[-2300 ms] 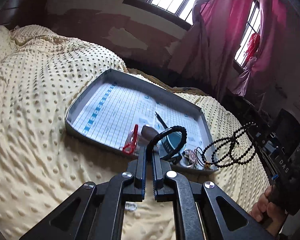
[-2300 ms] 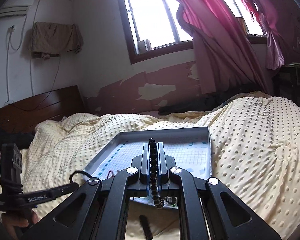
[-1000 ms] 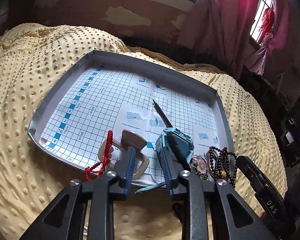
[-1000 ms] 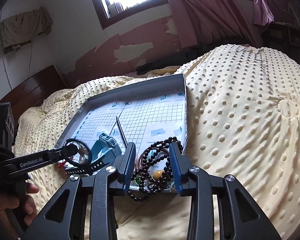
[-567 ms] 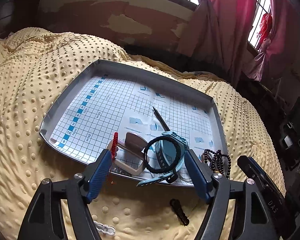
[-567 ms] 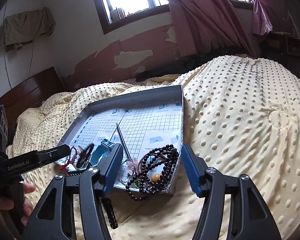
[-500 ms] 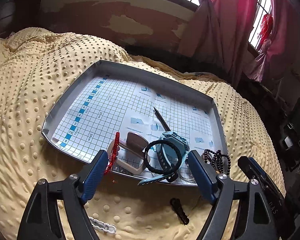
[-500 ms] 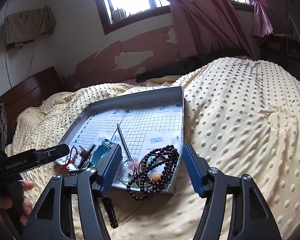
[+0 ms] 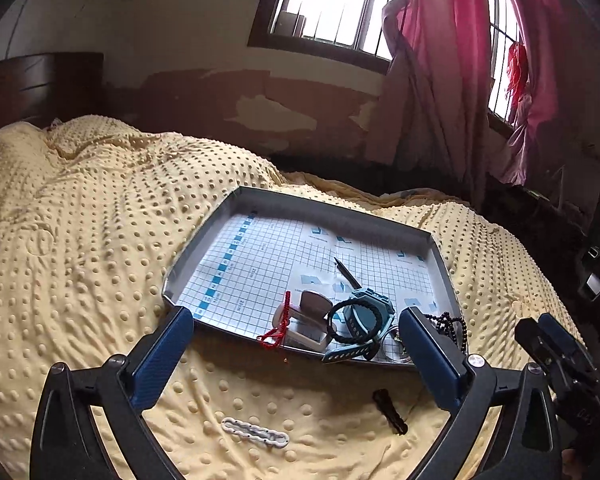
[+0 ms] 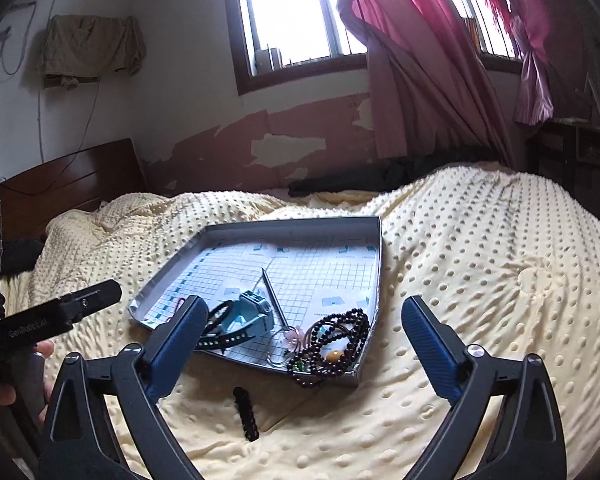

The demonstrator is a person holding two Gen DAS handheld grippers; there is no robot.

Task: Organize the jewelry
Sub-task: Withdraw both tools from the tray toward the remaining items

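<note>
With both the left gripper [image 9: 294,344] and right gripper [image 10: 302,330] spread wide and empty, collecting seems mid-way: the bead necklace [image 10: 332,342] and watch [image 9: 366,314] lie in the tray [image 9: 204,256]. Next probably calls for descending onto the white clip [image 9: 255,433] or dark piece [image 10: 246,408] on the blanket [image 9: 80,240].

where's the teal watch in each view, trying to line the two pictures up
Left wrist view: the teal watch lies at the tray's near edge, right of centre, with a black cord bracelet on it.
Right wrist view: the teal watch is at the tray's near-left part, just past the right gripper's left finger.
Shared landmark: the thin dark stick lying just behind the watch.
</note>
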